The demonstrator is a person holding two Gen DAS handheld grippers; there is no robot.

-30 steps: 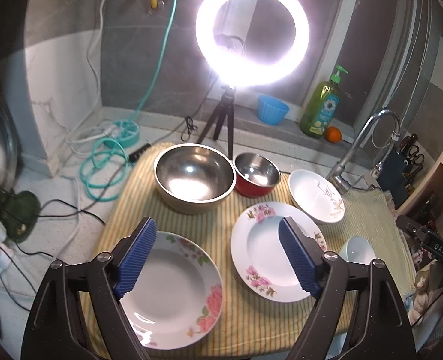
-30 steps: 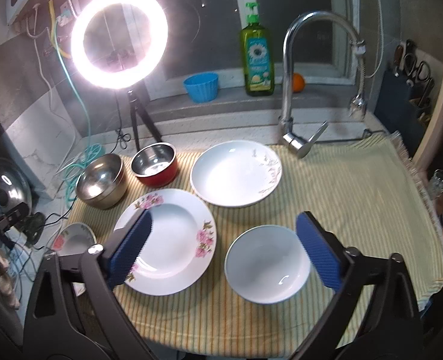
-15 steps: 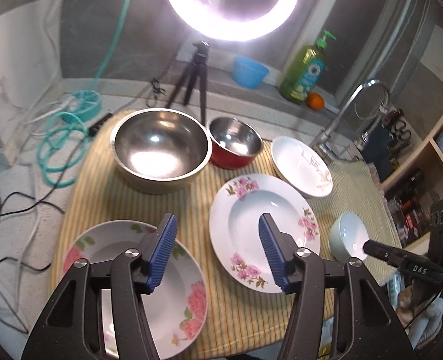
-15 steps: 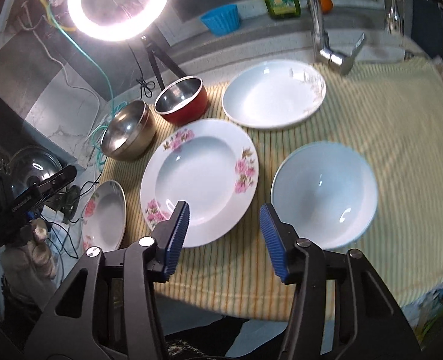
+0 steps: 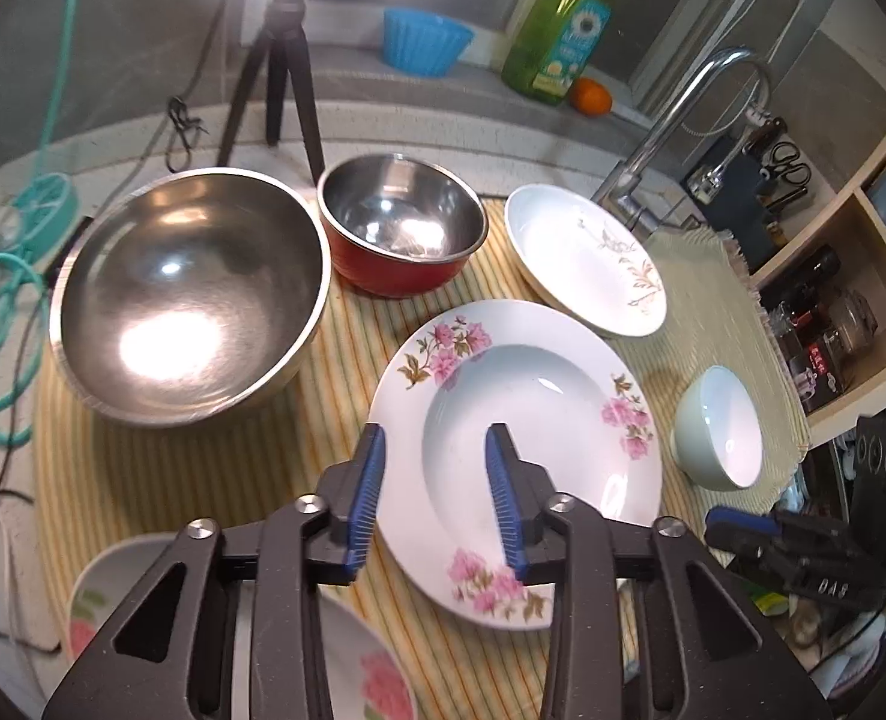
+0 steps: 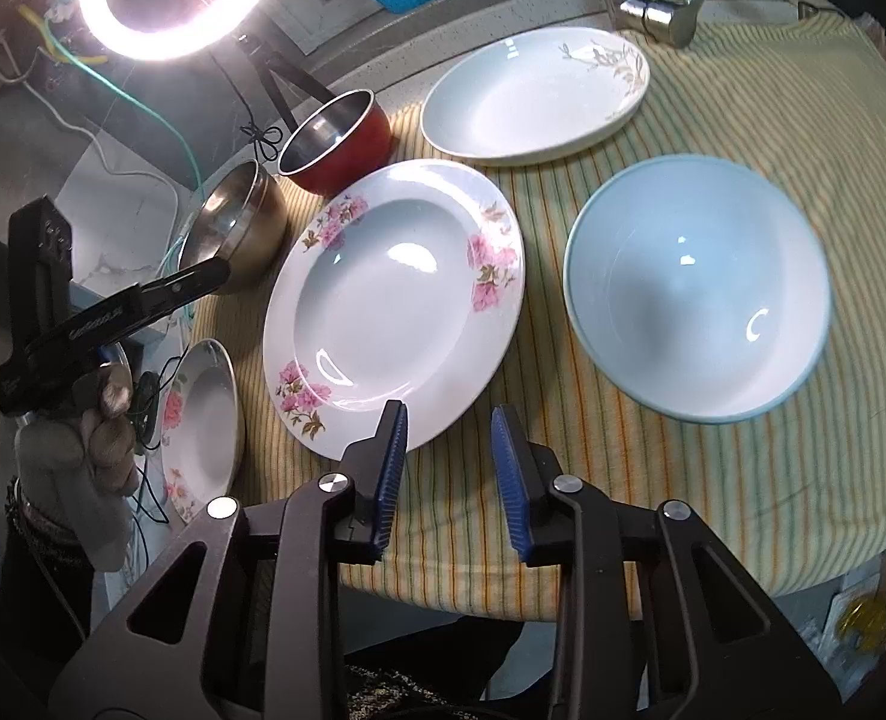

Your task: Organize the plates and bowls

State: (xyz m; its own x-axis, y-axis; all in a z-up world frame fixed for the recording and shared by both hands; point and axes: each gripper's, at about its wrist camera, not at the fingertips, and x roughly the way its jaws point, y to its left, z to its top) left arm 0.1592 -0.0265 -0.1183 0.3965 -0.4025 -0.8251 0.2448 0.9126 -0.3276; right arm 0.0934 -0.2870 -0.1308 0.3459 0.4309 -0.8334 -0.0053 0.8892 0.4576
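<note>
Both grippers spread, pinching nothing: left gripper (image 5: 433,492) over big floral plate (image 5: 515,450) (possibly above its near-left rim), right gripper (image 6: 450,462) just off plate's near edge; pale blue bowl (image 6: 698,285) right of plate.

Pink-flowered white plate (image 5: 521,456) on yellow-striped cloth (image 5: 203,468).

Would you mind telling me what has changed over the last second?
Both grippers narrowed their jaws and came down closer: the left gripper over the large floral plate, the right gripper at that plate's near rim. Neither holds anything. The dishes lie where they were.
</note>
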